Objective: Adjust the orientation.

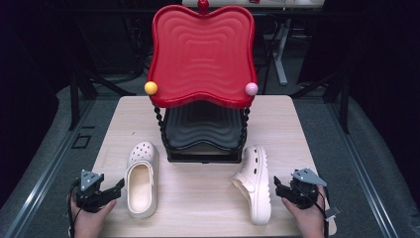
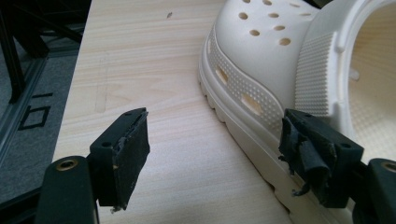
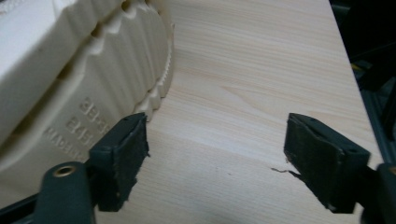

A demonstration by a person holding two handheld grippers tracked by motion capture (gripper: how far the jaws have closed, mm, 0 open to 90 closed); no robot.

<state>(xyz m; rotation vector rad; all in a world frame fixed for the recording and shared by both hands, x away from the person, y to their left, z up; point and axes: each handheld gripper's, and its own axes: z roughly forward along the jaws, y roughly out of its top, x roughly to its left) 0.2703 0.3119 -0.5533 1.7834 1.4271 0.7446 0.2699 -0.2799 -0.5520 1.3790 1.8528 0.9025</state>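
Two cream clogs lie on the wooden table (image 1: 208,198). The left clog (image 1: 141,178) stands upright with its opening up, and in the left gripper view the left clog (image 2: 280,60) has its side wall and strap close by. The right clog (image 1: 255,183) lies on its side, and its ribbed sole (image 3: 70,79) faces the right gripper. My left gripper (image 1: 116,191) (image 2: 215,126) stands open just left of the left clog, one jaw in front of the sole's edge. Just right of the tipped clog, my right gripper (image 1: 278,188) (image 3: 217,126) is open over bare wood.
A two-tier rack stands at the middle back of the table, with a red wavy tray (image 1: 203,54) on top and a black tray (image 1: 203,131) beneath. Yellow (image 1: 151,88) and pink (image 1: 251,89) knobs mark its front corners. Table edges lie close to both hands.
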